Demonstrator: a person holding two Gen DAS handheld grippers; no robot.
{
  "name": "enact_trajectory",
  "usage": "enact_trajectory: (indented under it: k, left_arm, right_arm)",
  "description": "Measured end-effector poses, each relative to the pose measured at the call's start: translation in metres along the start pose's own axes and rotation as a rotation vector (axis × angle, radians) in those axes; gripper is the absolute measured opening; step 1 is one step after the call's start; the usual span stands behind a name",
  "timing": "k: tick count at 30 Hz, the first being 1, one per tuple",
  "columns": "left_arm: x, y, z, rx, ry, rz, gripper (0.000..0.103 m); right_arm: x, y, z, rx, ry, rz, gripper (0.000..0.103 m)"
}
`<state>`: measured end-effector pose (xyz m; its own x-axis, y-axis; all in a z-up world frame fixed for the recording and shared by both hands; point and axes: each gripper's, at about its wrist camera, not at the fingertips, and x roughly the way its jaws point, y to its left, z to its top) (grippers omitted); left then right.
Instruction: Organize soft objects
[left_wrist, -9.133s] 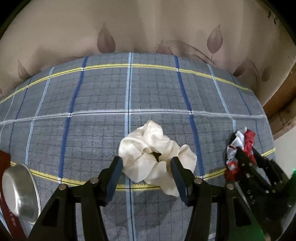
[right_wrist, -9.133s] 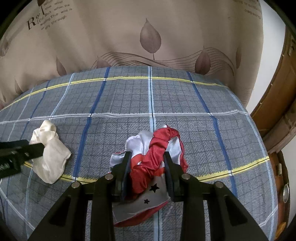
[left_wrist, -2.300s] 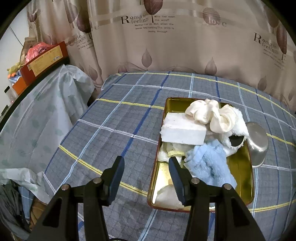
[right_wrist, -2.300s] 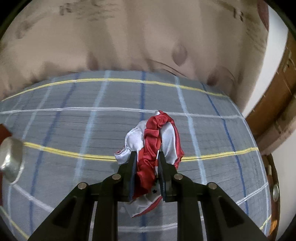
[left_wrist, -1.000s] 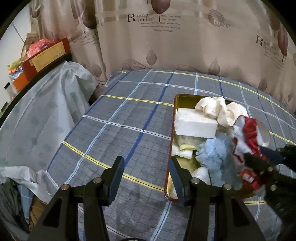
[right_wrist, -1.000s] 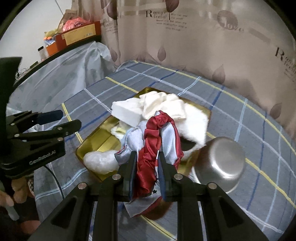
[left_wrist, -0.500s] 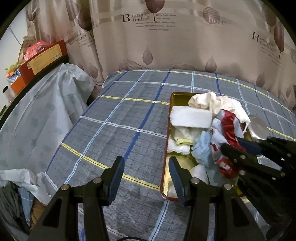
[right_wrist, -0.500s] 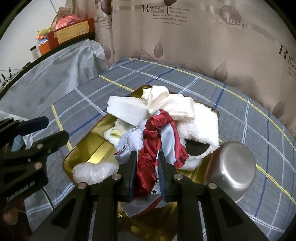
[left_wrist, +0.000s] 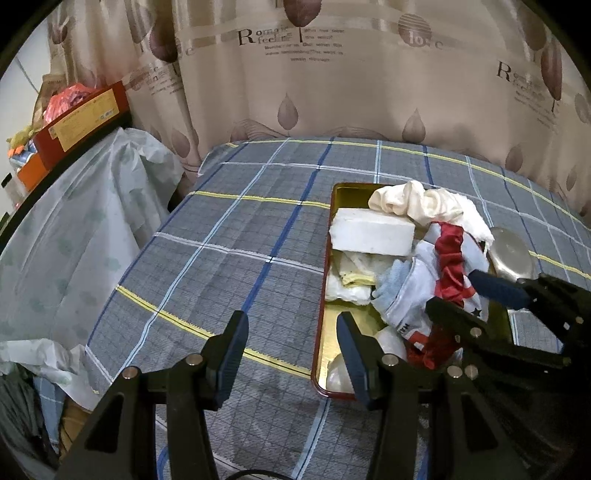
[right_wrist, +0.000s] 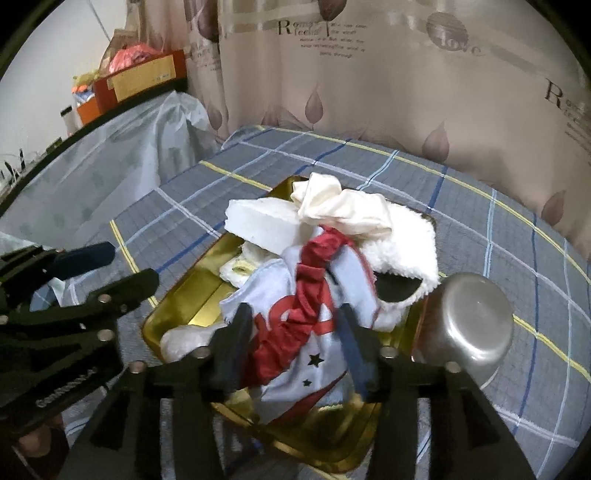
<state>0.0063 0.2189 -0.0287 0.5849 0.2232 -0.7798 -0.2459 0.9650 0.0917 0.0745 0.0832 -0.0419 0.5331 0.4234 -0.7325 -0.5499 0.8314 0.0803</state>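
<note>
I am seeing my right tongs (right_wrist: 293, 341) opening around the red-and-white scrunchie (right_wrist: 306, 314) lying on the pile in the gold tray (right_wrist: 184, 295), while my left tongs (left_wrist: 290, 347) are hovering open and empty near the tray's left rim.

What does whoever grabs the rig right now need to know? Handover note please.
Right gripper: jaws opening, the red and white scrunchie between them, over the gold tray.
Left gripper: open, empty, over the plaid cloth beside the tray.
In the tray: cream scrunchie, white foam block, fluffy white piece, blue towel.
Steel bowl sits against the tray's edge.
Done: both scrunchies at the tray.
Left: pull the right gripper clear, check for leftover soft items.
</note>
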Motion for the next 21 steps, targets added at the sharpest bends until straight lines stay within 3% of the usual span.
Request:
enact_trajectory:
  k: [4,12,21]
  left_arm:
    - [0.001,-0.002,-0.001,0.003,0.001,-0.004,0.051]
    - [0.001,-0.006,-0.003,0.008,0.003,-0.010,0.051]
    - [-0.004,-0.012,-0.004,0.001,0.001,-0.032,0.051]
  right_arm:
    - [-0.012,-0.001,-0.004,0.028,-0.026,0.008,0.063]
    - [-0.041,-0.006,-0.022,0.049,-0.077,-0.066,0.089]
    - [-0.054,-0.015,-0.049,0.079,-0.048,-0.146,0.095]
